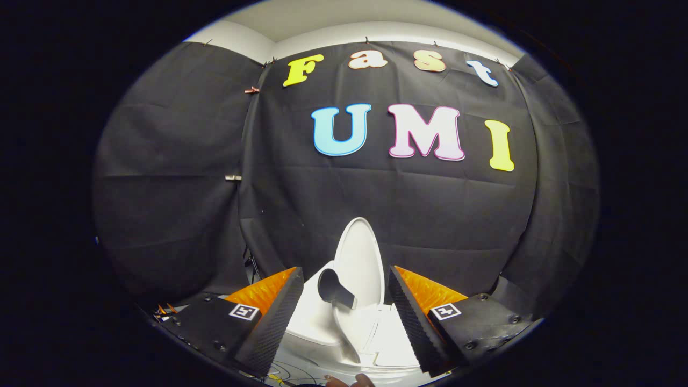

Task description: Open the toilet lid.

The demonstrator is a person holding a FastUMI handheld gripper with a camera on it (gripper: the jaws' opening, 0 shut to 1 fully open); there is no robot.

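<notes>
Right, my notes from the remote seat, line by line.

Lid: I see the toilet lid (359, 258) raised, standing close to upright against the booth's black cloth wall (430, 215), so I judge the opening largely done.

Position: the lid stands between the fingers and beyond them, above the white toilet body (317, 322).

Claw: the gripper (344, 317) has its fingers spread wide, gripping nothing; neither finger touches the lid.

Dark piece: a dark handle-like part (334, 287) juts from the lid's near side; I guess it is a grab tab meant for the fingers, which would explain the wide stance.

Hard to tell: whether the lid leans on something behind it or balances free.

Cut off: the toilet's base, plus loose cables (285, 371) on the floor below the fingers.

Edge: a hand (349, 380) barely shows beneath the fingers.
</notes>
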